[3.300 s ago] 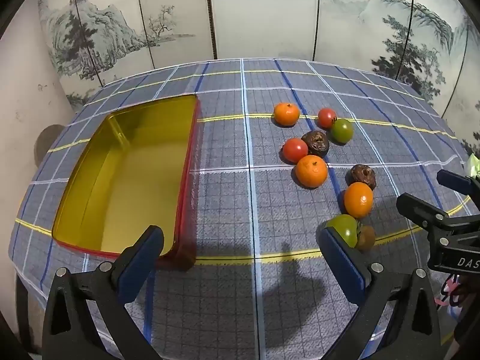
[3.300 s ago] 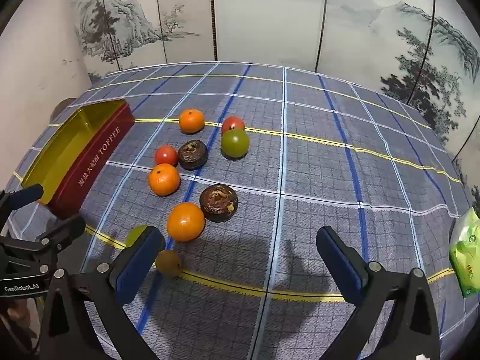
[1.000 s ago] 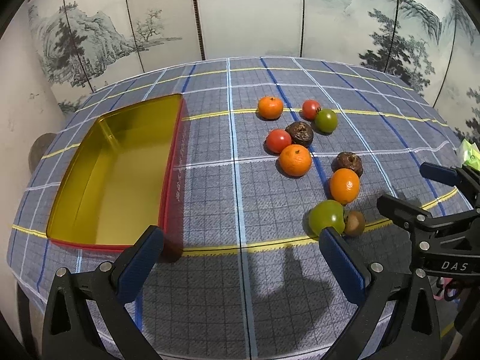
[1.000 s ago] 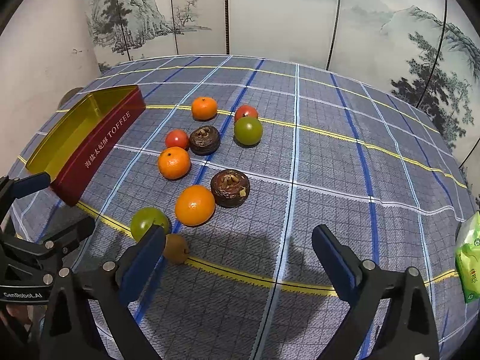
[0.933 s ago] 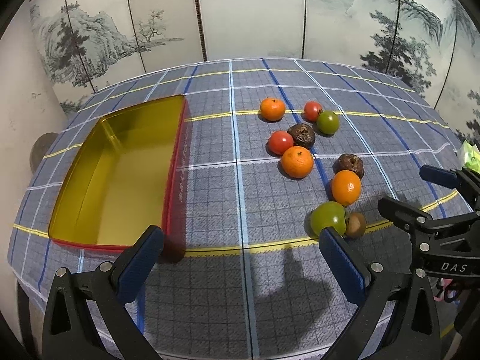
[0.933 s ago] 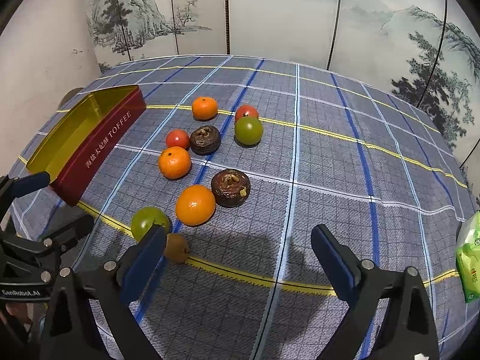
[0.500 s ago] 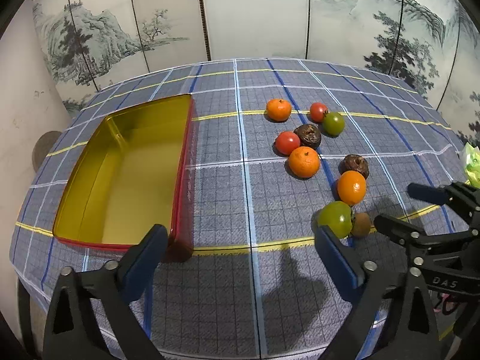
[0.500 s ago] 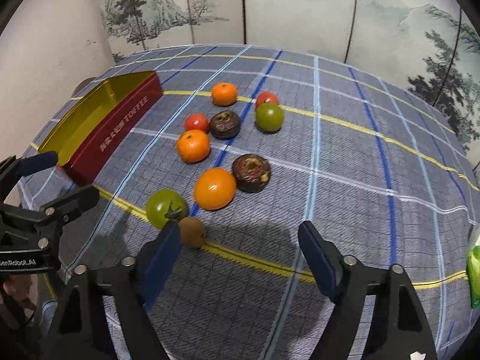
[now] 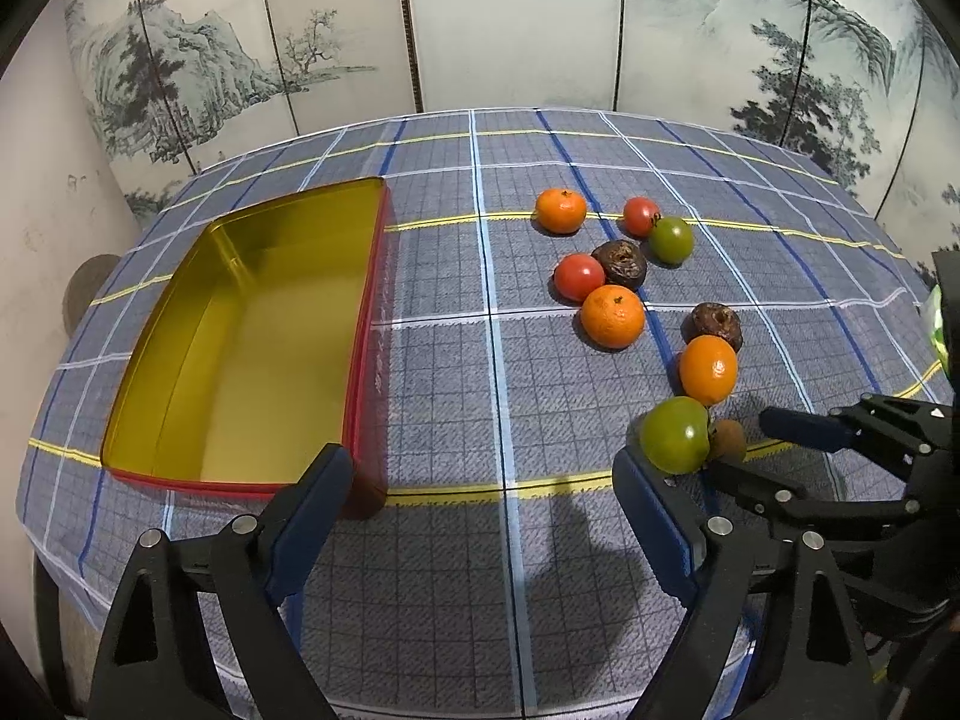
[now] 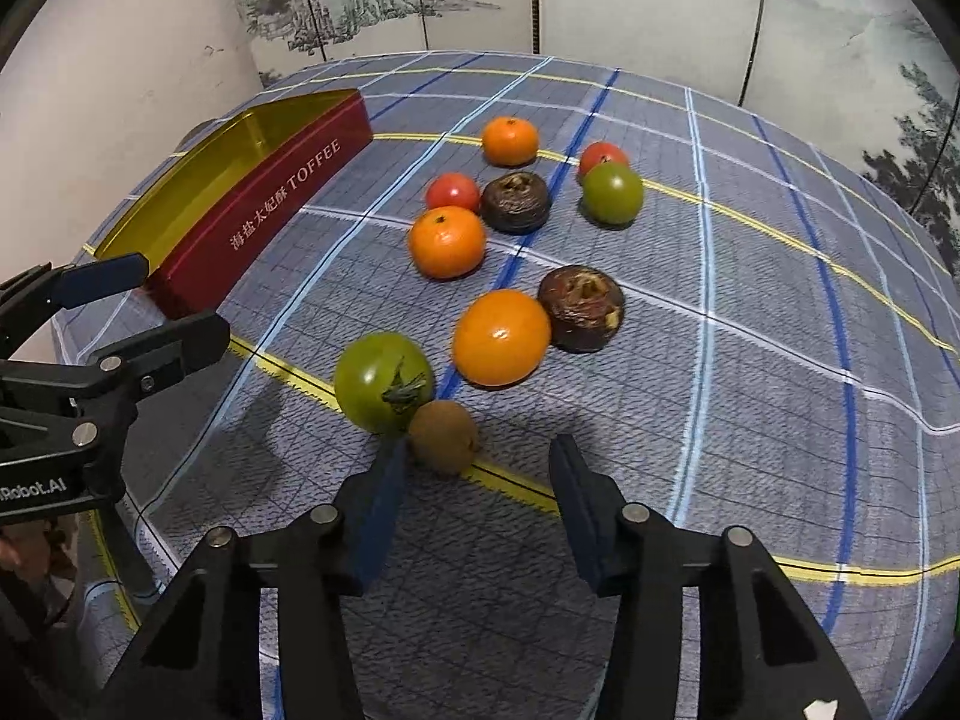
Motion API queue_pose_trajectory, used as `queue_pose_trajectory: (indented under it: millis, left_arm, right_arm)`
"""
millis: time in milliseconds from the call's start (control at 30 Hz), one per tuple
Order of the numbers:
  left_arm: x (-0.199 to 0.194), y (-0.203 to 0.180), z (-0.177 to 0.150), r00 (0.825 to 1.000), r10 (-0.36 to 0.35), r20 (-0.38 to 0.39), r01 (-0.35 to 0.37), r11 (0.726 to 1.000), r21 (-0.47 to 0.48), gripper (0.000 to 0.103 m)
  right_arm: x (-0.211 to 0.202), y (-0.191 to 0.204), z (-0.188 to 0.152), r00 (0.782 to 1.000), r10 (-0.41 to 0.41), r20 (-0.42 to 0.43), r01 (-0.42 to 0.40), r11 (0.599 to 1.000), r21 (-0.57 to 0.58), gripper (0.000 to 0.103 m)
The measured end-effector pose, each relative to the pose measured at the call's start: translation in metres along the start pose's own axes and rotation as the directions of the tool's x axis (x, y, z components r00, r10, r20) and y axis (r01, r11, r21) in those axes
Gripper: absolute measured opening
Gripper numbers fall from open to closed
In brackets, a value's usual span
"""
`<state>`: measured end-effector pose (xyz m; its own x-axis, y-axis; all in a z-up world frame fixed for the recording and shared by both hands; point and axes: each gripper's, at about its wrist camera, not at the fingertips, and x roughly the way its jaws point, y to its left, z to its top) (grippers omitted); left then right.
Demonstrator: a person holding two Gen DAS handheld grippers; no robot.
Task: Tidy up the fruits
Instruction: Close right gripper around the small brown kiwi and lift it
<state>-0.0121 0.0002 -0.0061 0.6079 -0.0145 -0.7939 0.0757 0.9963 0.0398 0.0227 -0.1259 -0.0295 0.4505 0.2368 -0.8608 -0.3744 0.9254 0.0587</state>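
Observation:
Several fruits lie loose on the checked cloth: oranges [image 10: 501, 338], red tomatoes [image 10: 452, 192], green tomatoes [image 10: 384, 381], dark brown fruits [image 10: 581, 308] and a small brown kiwi [image 10: 444, 437]. An empty gold tin with red sides [image 9: 252, 336] stands at the left; it also shows in the right wrist view [image 10: 252, 192]. My right gripper [image 10: 474, 498] is open, low over the cloth, just short of the kiwi. My left gripper [image 9: 480, 516] is open and empty near the front edge, right of the tin's near corner.
The round table's edge [image 9: 420, 702] runs close below both grippers. A painted folding screen [image 9: 510, 24] stands behind the table. A green packet [image 9: 936, 324] lies at the far right edge. The green tomato [image 9: 675, 435] touches the kiwi [image 9: 727, 439].
My right gripper has moved forward and down towards the kiwi and green tomato, and its jaws have narrowed somewhat. The left gripper has hardly moved. No fruit has shifted.

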Motion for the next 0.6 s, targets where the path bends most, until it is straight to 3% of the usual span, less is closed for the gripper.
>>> queue_pose_trajectory:
  millis: [267, 600]
  left_arm:
    - [0.0011, -0.0025, -0.0001, 1.000, -0.002, -0.004, 0.002, 1.000, 0.006, 0.088]
    - [0.0056, -0.0079, -0.0005, 1.000, -0.008, -0.011, 0.008, 1.000, 0.016, 0.088]
  right_arm:
    - [0.0065, 0.0068, 0.0017, 1.000, 0.027, -0.007, -0.027, 0.999, -0.017, 0.023]
    - [0.0088, 0.0086, 0.0047, 1.000, 0.016, -0.003, -0.016, 0.999, -0.029, 0.024]
